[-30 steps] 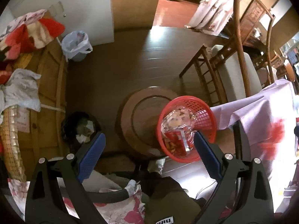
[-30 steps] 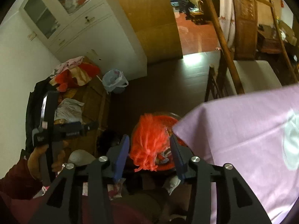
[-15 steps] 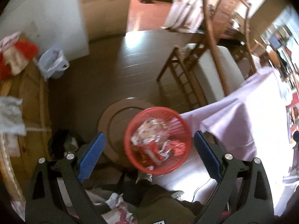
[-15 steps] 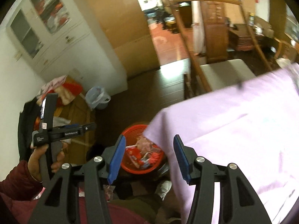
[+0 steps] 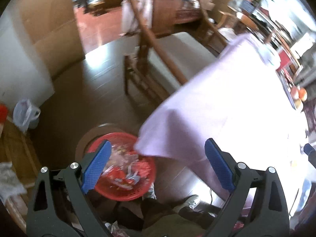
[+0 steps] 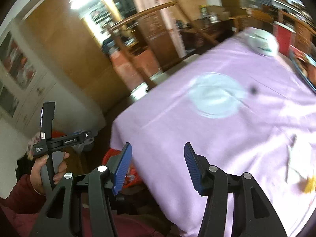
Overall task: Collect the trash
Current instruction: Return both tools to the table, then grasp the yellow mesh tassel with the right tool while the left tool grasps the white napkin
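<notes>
Both tools, left and right, gape wide, holding nothing.

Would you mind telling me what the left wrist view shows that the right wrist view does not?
Only the left wrist view shows the trash piled inside the red basket and the bagged bin by the wall. Only the right wrist view shows the hand gripping the left gripper's handle and a yellow scrap on the cloth. Both show the lilac tablecloth and the basket.

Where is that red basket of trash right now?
In the left wrist view the red basket sits low on a round wooden stool, just left of the purple tablecloth's hanging corner.
</notes>
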`<action>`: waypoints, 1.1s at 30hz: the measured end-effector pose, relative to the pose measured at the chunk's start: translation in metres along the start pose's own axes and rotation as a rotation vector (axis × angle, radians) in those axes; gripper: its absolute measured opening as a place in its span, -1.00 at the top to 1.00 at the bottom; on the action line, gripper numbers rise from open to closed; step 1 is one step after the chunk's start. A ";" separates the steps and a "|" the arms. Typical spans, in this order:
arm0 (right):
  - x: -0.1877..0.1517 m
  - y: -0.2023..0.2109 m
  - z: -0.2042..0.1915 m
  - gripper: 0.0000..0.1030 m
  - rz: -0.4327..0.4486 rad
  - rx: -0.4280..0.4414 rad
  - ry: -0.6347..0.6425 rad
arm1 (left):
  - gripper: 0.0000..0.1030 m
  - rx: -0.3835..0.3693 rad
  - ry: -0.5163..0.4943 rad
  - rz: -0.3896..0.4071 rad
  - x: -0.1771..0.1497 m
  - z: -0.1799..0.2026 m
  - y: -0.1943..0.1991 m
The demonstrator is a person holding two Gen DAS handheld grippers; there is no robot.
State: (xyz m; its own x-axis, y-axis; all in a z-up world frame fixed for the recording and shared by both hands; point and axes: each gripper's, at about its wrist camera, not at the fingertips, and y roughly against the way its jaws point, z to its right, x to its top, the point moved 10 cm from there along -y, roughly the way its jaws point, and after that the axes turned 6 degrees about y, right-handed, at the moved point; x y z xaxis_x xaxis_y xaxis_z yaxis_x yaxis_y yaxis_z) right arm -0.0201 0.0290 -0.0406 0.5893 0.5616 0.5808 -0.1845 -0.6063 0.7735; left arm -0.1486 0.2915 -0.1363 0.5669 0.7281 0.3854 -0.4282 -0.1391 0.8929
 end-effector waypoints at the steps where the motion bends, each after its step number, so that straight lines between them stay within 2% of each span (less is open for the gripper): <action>1: -0.004 0.007 0.010 -0.07 0.012 -0.014 -0.020 | -0.78 -0.014 -0.026 -0.004 0.001 0.015 -0.003; 6: -0.037 0.050 0.074 -0.10 0.067 -0.099 -0.155 | -0.78 -0.065 -0.150 -0.025 -0.005 0.089 -0.015; 10: -0.070 0.075 0.119 -0.10 0.088 -0.152 -0.274 | -0.78 -0.106 -0.256 -0.053 -0.022 0.154 -0.024; 17: -0.135 0.108 0.199 -0.11 0.102 -0.215 -0.486 | -0.78 -0.142 -0.381 -0.100 -0.056 0.233 -0.034; 25: -0.162 0.110 0.245 -0.11 0.122 -0.232 -0.570 | -0.78 -0.135 -0.489 -0.137 -0.083 0.290 -0.039; 33: -0.168 0.095 0.276 -0.05 0.115 -0.207 -0.608 | -0.79 -0.107 -0.529 -0.119 -0.085 0.312 -0.035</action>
State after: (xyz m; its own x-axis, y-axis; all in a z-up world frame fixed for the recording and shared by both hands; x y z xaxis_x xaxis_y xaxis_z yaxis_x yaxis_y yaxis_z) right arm 0.0809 -0.2783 -0.1343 0.8856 0.0438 0.4624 -0.3847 -0.4886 0.7831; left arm 0.0380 0.0247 -0.1281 0.8801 0.2942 0.3726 -0.3934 0.0127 0.9193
